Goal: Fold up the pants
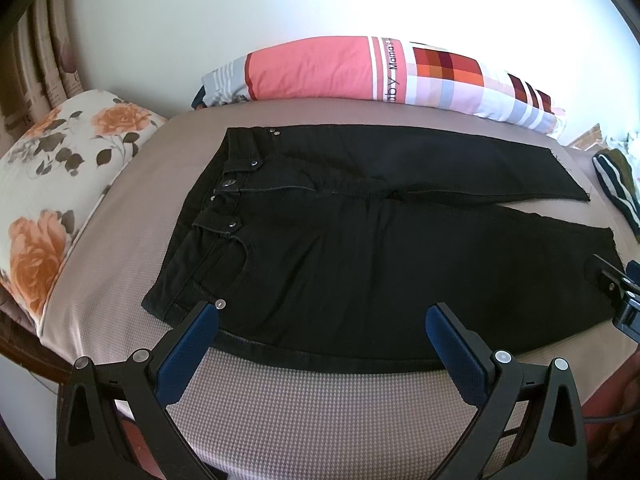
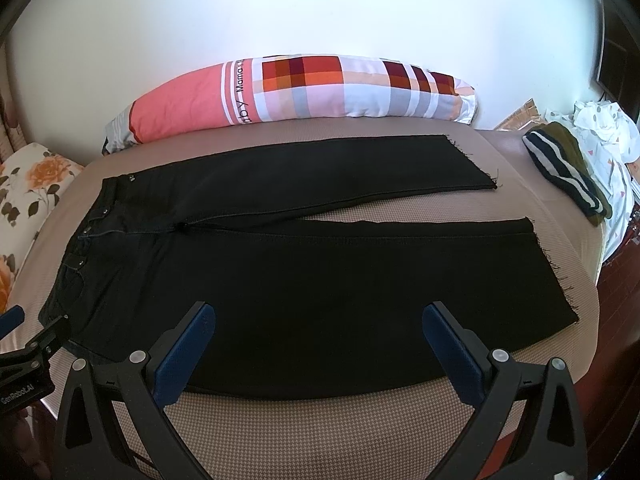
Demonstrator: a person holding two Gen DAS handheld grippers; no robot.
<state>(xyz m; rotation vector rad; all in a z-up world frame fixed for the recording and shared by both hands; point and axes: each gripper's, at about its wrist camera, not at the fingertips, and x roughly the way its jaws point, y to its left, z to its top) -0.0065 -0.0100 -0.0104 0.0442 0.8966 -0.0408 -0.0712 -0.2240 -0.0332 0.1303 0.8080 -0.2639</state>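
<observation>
Black pants (image 1: 360, 240) lie flat on the bed, waistband to the left, both legs spread to the right with a gap between the frayed hems. They also show in the right wrist view (image 2: 320, 280). My left gripper (image 1: 324, 316) is open and empty, just above the near edge of the pants by the waist and hip. My right gripper (image 2: 320, 316) is open and empty, over the near leg. The right gripper's tip shows at the right edge of the left wrist view (image 1: 616, 288); the left gripper shows at the left edge of the right wrist view (image 2: 28, 344).
The bed has a tan textured cover (image 2: 320, 420). A pink and checked pillow (image 2: 300, 88) lies along the far wall. A floral pillow (image 1: 60, 184) sits at the left. A striped dark garment (image 2: 564, 168) and white cloth (image 2: 608, 128) lie at the right.
</observation>
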